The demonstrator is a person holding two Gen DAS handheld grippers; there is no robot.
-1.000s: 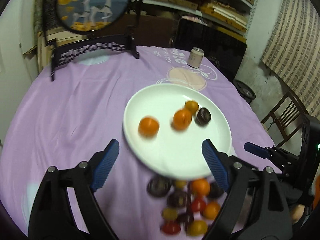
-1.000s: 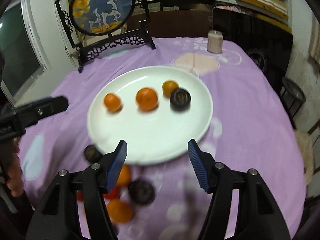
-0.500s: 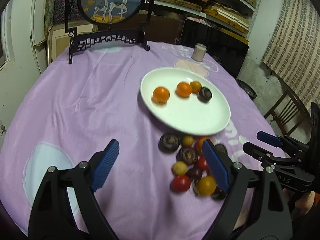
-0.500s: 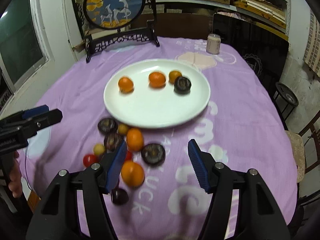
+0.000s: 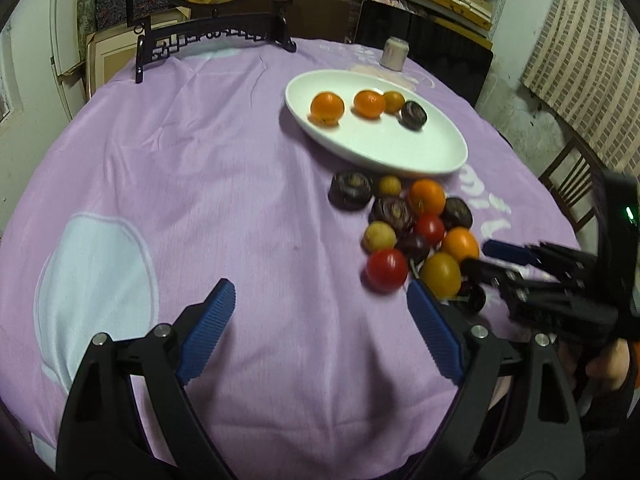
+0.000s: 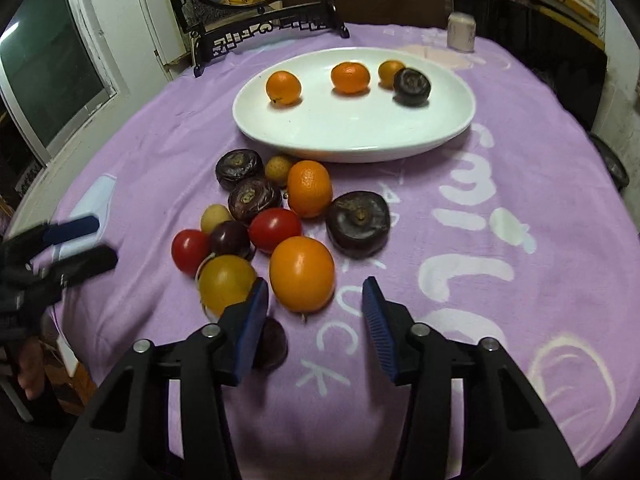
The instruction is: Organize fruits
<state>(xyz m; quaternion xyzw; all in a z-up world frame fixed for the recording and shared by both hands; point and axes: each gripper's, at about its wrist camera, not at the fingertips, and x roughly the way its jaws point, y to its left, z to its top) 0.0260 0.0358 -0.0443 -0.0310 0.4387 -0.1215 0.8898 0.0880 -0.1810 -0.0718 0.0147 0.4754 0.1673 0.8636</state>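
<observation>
A white plate (image 6: 440,120) (image 5: 440,156) on the purple cloth holds three orange fruits and one dark purple fruit (image 6: 412,86). In front of it lies a pile of loose fruit: oranges, red tomatoes (image 6: 275,229), yellow fruits and dark purple ones. My right gripper (image 6: 314,306) is open and empty, just in front of a large orange (image 6: 302,273). My left gripper (image 5: 320,320) is open and empty over bare cloth, left of the pile; a red tomato (image 5: 386,270) is nearest its right finger.
A black carved stand with a round painted screen (image 6: 256,30) stands at the table's far edge. A small pale cup (image 6: 461,30) stands behind the plate. A wooden chair (image 5: 568,184) is beside the table. Shelves fill the back wall.
Both grippers have pulled back from the plate toward the near table edge. The loose fruit pile now lies in full view ahead of them. Both stay open.
</observation>
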